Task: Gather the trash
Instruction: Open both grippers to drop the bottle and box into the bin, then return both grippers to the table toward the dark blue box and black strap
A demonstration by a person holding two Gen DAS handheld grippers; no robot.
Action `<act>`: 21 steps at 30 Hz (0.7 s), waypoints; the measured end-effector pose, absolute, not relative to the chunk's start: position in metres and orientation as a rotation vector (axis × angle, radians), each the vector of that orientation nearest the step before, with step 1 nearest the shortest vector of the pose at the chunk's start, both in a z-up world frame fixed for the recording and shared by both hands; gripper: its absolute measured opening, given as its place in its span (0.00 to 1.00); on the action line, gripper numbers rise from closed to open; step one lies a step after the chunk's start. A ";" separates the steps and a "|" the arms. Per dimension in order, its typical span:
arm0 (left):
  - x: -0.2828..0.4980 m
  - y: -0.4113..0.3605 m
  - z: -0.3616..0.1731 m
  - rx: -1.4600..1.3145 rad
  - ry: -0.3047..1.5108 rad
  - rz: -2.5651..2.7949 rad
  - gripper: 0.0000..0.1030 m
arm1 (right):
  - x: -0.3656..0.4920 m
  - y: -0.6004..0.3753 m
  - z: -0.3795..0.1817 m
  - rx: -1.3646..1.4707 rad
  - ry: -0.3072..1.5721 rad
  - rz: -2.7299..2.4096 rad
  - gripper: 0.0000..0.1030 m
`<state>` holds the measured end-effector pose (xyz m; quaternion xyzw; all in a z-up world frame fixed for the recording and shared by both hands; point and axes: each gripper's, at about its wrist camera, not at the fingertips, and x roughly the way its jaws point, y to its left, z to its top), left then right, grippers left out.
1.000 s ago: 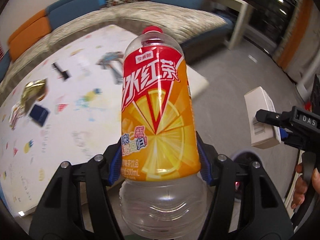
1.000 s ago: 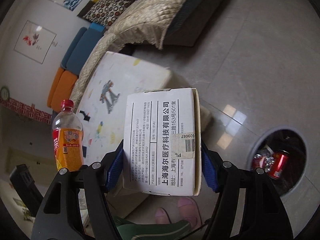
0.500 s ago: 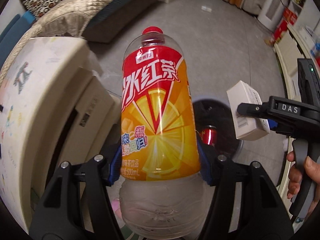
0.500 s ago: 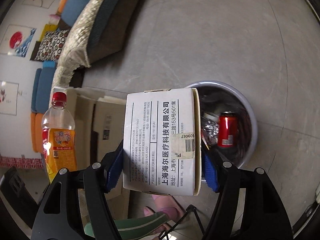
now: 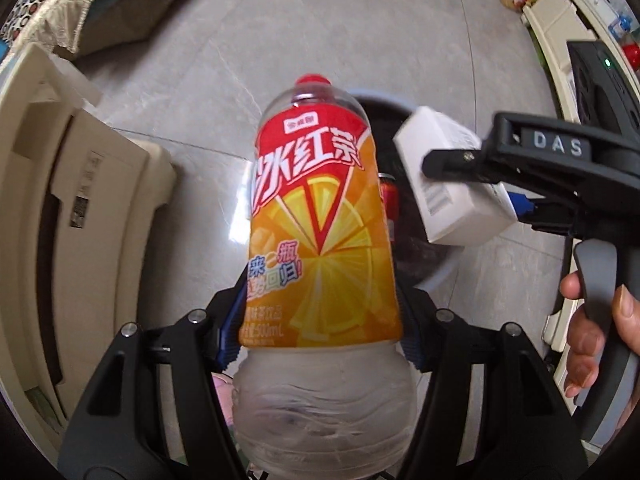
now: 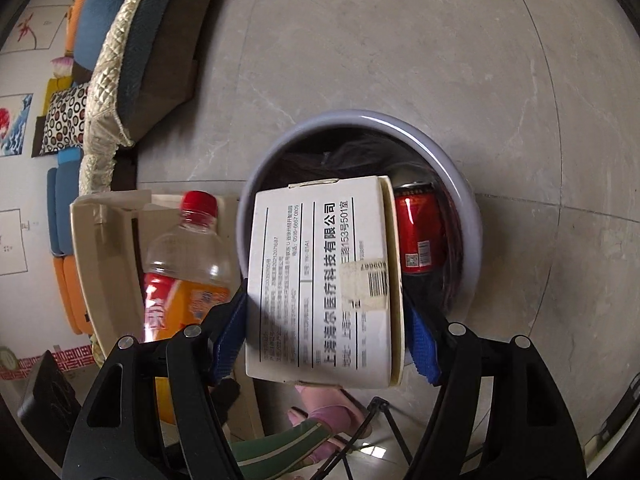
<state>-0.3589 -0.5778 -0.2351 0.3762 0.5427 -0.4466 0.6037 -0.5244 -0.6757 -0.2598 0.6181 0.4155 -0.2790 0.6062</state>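
Note:
My left gripper (image 5: 320, 320) is shut on an empty plastic bottle (image 5: 320, 240) with an orange and red label and a red cap. The bottle also shows in the right wrist view (image 6: 184, 264). My right gripper (image 6: 324, 328) is shut on a white cardboard box (image 6: 320, 280) with black print; the box also shows in the left wrist view (image 5: 448, 184). Both are held above a round grey trash bin (image 6: 460, 184) on the floor. A red can (image 6: 420, 232) lies inside the bin.
A cream table edge (image 5: 80, 220) stands left of the bin. A sofa with a quilted cover (image 6: 132, 48) is further back. Grey tiled floor (image 6: 440, 40) surrounds the bin. White shelving (image 5: 560, 20) is at the right. A foot in a pink slipper (image 6: 320, 408) is below.
Both grippers have swung away from the table and moved over the trash bin, which is now closer and below the box and bottle. Both stay shut on their loads.

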 end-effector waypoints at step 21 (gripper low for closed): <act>-0.343 -0.570 -0.176 0.791 1.099 -1.046 0.91 | -0.538 -0.678 -0.230 1.421 0.894 -0.660 0.78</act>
